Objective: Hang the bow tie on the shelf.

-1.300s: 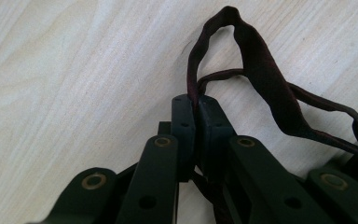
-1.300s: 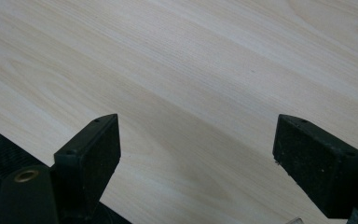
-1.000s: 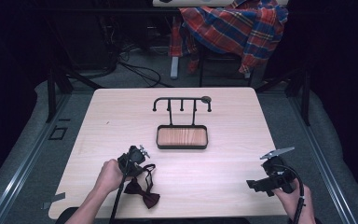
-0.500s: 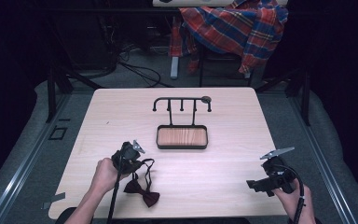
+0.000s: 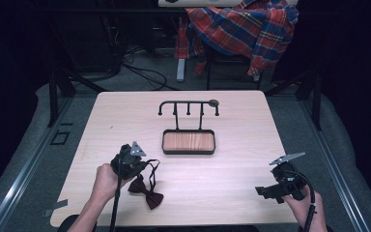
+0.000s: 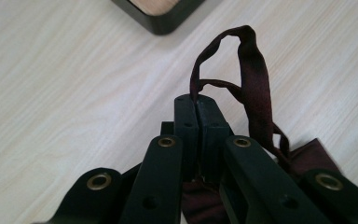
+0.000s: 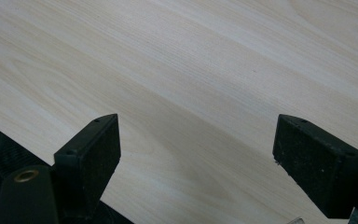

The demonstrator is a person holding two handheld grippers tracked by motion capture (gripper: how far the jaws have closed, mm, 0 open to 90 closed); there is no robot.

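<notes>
From above, the left gripper sits at the table's near-left, beside a dark red bow tie lying on the wood. Its own view adds what that hides: the 2 jaws pressed together on the tie's strap, which loops upward. The right gripper hangs wide open over bare tabletop. A hook stand stands mid-table.

On your table, the tray sits mid-table with the rack just behind it. Your left tongs lie front-left beside the bow tie; your right tongs front-right, well apart.
</notes>
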